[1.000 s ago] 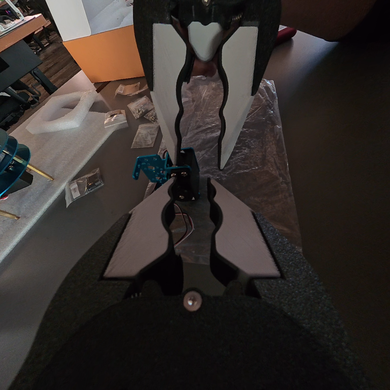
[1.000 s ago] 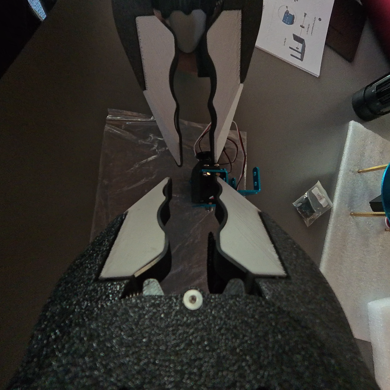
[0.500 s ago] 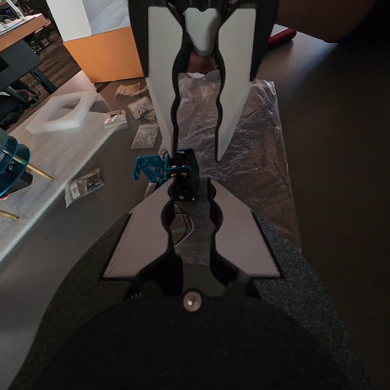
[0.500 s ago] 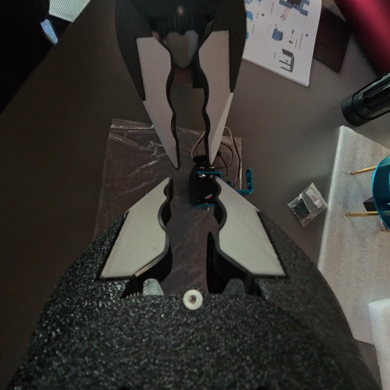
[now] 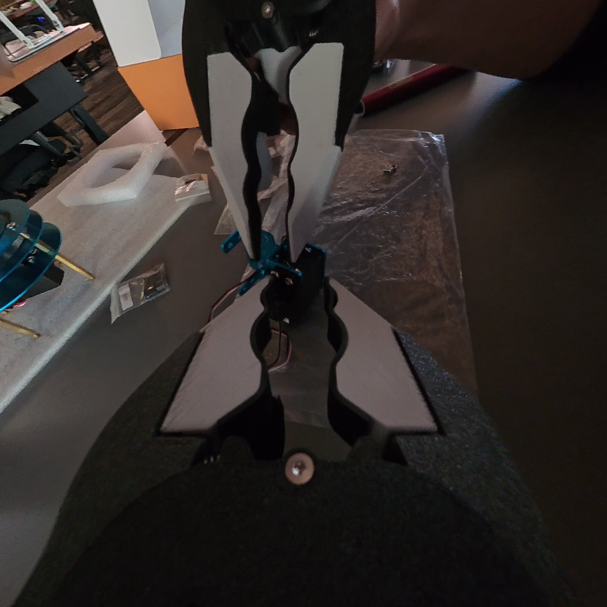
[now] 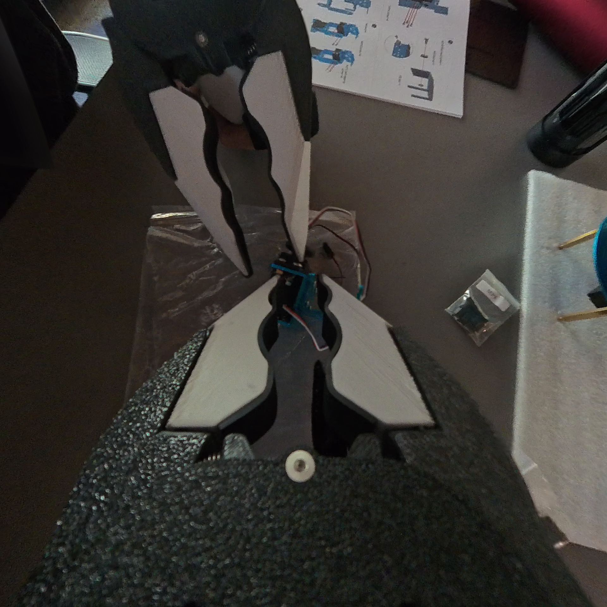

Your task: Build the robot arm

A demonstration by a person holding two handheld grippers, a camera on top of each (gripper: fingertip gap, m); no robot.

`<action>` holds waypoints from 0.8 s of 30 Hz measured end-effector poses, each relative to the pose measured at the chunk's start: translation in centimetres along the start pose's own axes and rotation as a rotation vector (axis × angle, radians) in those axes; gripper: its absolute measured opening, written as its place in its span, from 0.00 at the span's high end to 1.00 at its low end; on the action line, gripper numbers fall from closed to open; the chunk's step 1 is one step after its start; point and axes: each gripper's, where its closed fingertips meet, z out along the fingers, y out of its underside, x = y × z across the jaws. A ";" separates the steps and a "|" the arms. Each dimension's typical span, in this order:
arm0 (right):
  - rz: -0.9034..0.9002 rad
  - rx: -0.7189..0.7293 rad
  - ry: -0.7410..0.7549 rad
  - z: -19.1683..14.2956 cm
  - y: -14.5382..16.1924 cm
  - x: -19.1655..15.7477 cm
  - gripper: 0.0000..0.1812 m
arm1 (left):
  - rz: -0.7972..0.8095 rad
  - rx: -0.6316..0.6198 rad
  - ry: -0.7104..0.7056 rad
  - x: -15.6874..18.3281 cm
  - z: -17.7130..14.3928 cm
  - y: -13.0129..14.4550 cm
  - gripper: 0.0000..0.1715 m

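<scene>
A small black servo (image 5: 308, 272) fixed in a blue metal bracket (image 5: 262, 253), with thin wires (image 6: 348, 239), sits over a clear plastic bag (image 5: 394, 230) on the dark table. The two grippers face each other across it. My right gripper (image 6: 298, 279) has its fingers closed on the blue bracket (image 6: 305, 295); it also shows in the left wrist view (image 5: 272, 256), coming in from above. My left gripper (image 5: 297, 284) is open with the servo body between its tips; in the right wrist view (image 6: 272, 264) one of its fingertips (image 6: 299, 253) touches the servo's far end.
A white foam sheet (image 5: 82, 246) at the left holds a foam frame (image 5: 108, 177) and blue acrylic discs (image 5: 23, 243) on brass posts. Small parts bags (image 5: 141, 289) (image 6: 479, 308) lie nearby. A printed sheet (image 6: 394, 49), a black cylinder (image 6: 571, 121) and an orange box (image 5: 157, 82) stand farther off. Both grippers' tips are close together, under 4 cm apart. The black cylinder (image 6: 571, 121) is about 30 cm from both grippers' fingertips.
My right gripper has moved in and narrowed its fingers onto the blue bracket. The servo and bracket have tilted and now sit between my left gripper's tips. The left gap is unchanged.
</scene>
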 end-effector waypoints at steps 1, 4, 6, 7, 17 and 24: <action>0.008 0.003 -0.018 0.1 0.0 -0.2 0.90 | -0.002 -0.003 -0.009 -0.1 0.1 0.0 0.83; 0.034 0.008 -0.021 0.3 0.1 0.3 0.93 | -0.011 -0.005 -0.022 -0.4 0.2 0.0 0.83; 0.062 0.008 -0.022 0.3 0.2 0.7 0.95 | -0.020 -0.015 -0.040 -0.8 0.4 0.1 0.83; 0.077 0.007 -0.030 0.3 0.2 0.9 0.94 | -0.022 -0.020 -0.046 -0.9 0.4 0.1 0.84; 0.098 0.032 0.050 -2.1 -0.7 2.3 0.95 | -0.028 -0.041 0.054 -1.6 -0.5 -0.2 0.82; 0.069 -0.054 0.060 -0.9 -0.2 -0.4 0.95 | 0.042 -0.058 0.165 -1.7 0.0 -0.1 0.83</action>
